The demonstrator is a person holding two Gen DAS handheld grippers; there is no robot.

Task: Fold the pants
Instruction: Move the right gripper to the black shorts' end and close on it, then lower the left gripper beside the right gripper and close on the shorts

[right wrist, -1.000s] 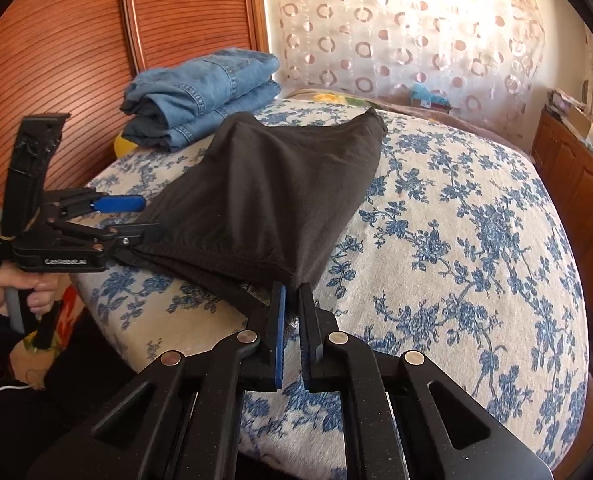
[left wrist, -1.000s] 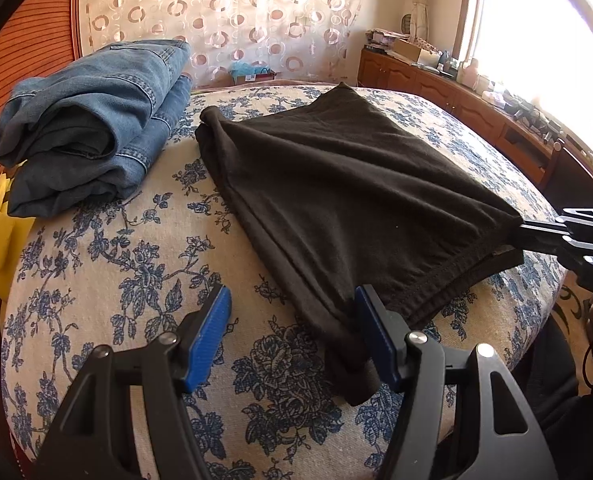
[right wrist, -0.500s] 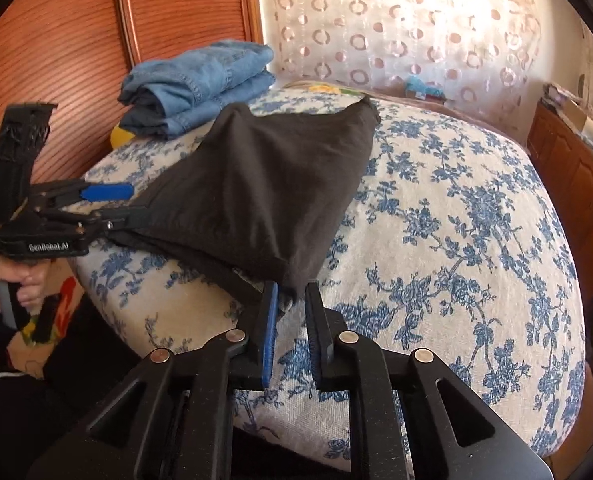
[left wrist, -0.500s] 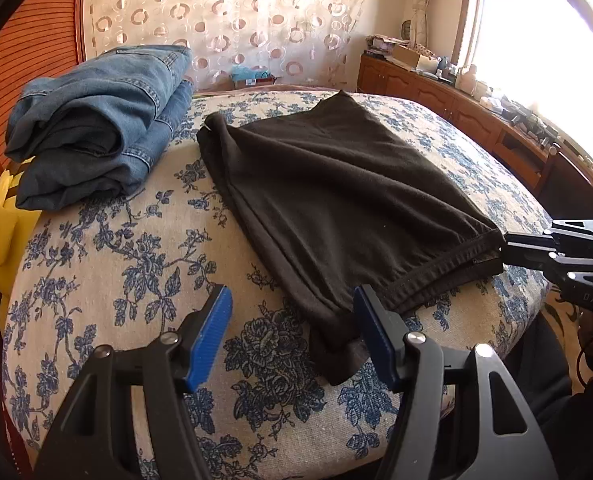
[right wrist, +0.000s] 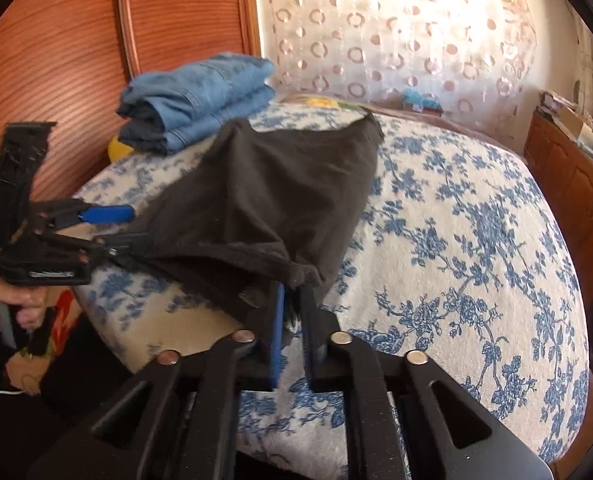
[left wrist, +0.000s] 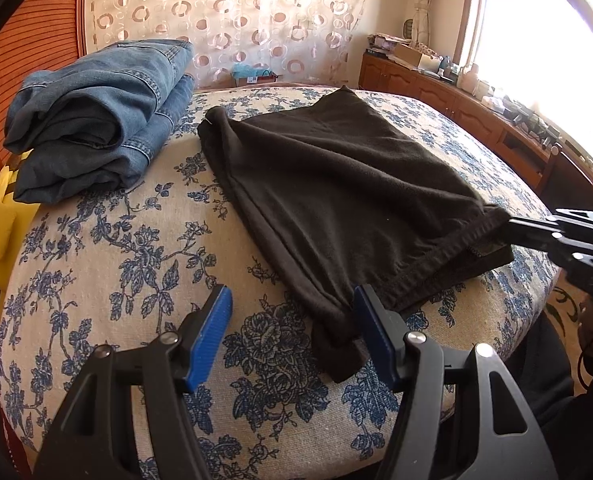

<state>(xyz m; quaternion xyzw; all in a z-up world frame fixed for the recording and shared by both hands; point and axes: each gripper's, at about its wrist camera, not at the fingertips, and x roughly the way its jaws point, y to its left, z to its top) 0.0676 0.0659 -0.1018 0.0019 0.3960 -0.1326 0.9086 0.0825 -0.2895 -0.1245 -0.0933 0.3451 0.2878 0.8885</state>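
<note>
Black pants (left wrist: 348, 196) lie folded flat on the bed (left wrist: 108, 248), over its blue-flowered cover, hem end toward the near edge, far end toward the curtain (left wrist: 232, 12); one near corner droops over the mattress edge. Left gripper (left wrist: 292, 328): jaws spread wide, released; right blue pad (left wrist: 370, 330) just beside the drooping corner, left pad over bare cover; nothing held. Right gripper (right wrist: 292, 312): jaws clenched on the other near corner of the pants, cloth bunched between the pads and lifted slightly off the bed; the left wrist view shows it (left wrist: 536, 232) at the hem from the right. Folded blue jeans (left wrist: 96, 116) stacked at the far left of the bed by the wooden headboard (right wrist: 76, 32), apart from the pants; a yellow item (left wrist: 0, 216) beneath their near end. Containers: a cardboard box (left wrist: 410, 54) on the wooden cabinet (left wrist: 476, 120) by the window, contents not discernible; small items further along the top too blurred to identify.
</note>
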